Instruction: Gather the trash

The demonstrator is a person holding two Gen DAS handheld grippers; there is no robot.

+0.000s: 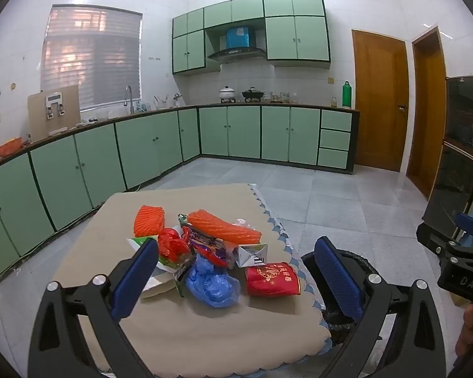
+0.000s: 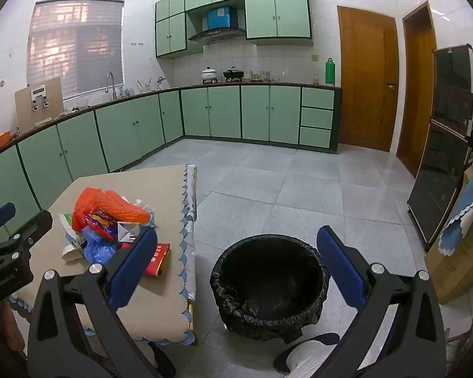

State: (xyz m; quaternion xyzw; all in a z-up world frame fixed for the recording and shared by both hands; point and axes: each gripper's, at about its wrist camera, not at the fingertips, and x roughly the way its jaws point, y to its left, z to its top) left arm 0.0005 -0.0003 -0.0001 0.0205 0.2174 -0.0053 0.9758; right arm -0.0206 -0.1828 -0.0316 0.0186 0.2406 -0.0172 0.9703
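A pile of trash lies on the small table (image 1: 205,330): two orange foam nets (image 1: 224,226), a red ribbon (image 1: 172,245), a blue plastic glove (image 1: 213,285), a red packet (image 1: 272,279), a white folded carton (image 1: 250,253) and a purple wrapper (image 1: 205,242). My left gripper (image 1: 236,277) is open and empty, held above the table just short of the pile. My right gripper (image 2: 239,271) is open and empty above the floor, over the black-lined trash bin (image 2: 268,286). The pile also shows in the right wrist view (image 2: 110,226).
The bin stands on the tiled floor right of the table (image 2: 160,299). Green cabinets (image 1: 142,145) line the back and left walls. A dark glass cabinet (image 2: 441,145) and a cardboard box with blue cloth (image 2: 466,220) stand at right. Wooden doors (image 1: 378,100) lie beyond.
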